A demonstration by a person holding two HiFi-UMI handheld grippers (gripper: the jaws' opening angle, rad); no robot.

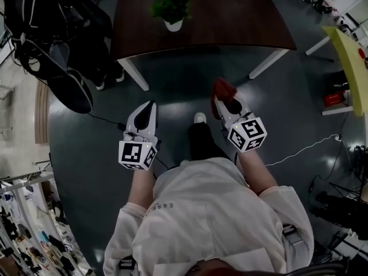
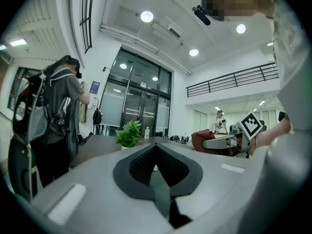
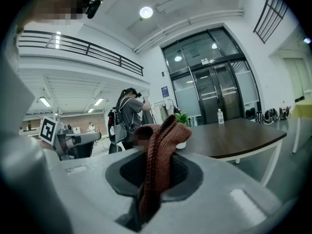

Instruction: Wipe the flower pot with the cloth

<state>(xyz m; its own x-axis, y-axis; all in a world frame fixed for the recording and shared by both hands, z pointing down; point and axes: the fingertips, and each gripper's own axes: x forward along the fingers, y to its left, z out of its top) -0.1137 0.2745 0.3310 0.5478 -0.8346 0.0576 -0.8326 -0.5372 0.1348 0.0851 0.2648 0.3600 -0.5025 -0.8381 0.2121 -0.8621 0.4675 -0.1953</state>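
We stand on a dark grey floor [image 1: 172, 85] before a dark brown table [image 1: 230, 16] on white legs, with tall glass doors [image 3: 214, 89], white walls [image 2: 179, 106] and round ceiling lights [image 2: 146, 16] around us.

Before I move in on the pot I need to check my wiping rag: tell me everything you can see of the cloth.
The cloth is a reddish-brown ribbed knit that looks soft. It is bunched into a folded wad and pinched between the shut jaws of the right hand-held gripper, with its upper end sticking up past the jaws. It is held in the air over the floor, short of the table, and touches nothing but the gripper.
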